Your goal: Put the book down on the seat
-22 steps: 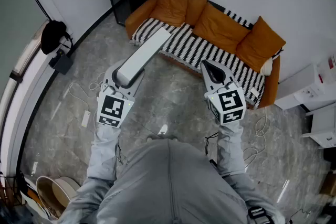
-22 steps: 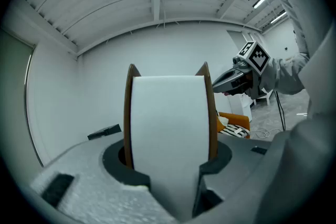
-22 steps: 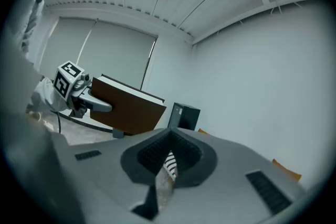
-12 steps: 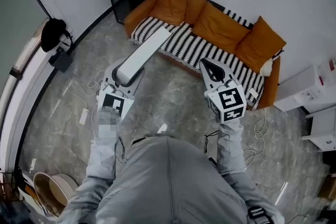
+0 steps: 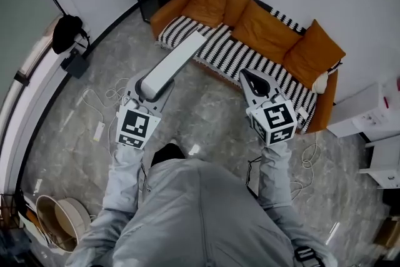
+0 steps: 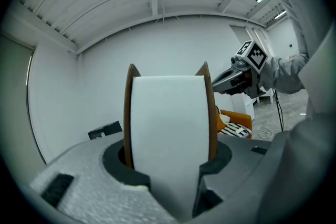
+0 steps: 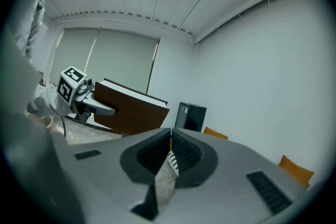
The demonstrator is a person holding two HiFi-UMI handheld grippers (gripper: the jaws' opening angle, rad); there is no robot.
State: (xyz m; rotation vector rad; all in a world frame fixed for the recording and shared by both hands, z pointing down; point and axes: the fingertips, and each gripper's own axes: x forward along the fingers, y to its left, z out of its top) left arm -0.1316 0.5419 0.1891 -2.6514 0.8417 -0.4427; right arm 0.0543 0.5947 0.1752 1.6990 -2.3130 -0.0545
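The book (image 5: 172,65) covers part of the striped seat (image 5: 237,56); the white cabinet (image 5: 365,115) runs off the edge.

I look down on a grey marbled floor (image 5: 206,115). White cables (image 5: 94,103) lie loose on it at the left, and a round basket (image 5: 59,222) sits near left. Far off stands an orange sofa (image 5: 164,9), with a striped cover (image 5: 237,56) and orange cushions (image 5: 209,0) on its seat.

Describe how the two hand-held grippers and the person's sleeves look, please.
The left hand-held gripper and the right hand-held gripper have light grey bodies, with dark recesses round the jaws. Each carries a white cube printed with black square markers. The person wears long, light grey sleeves that reach down to the grippers.
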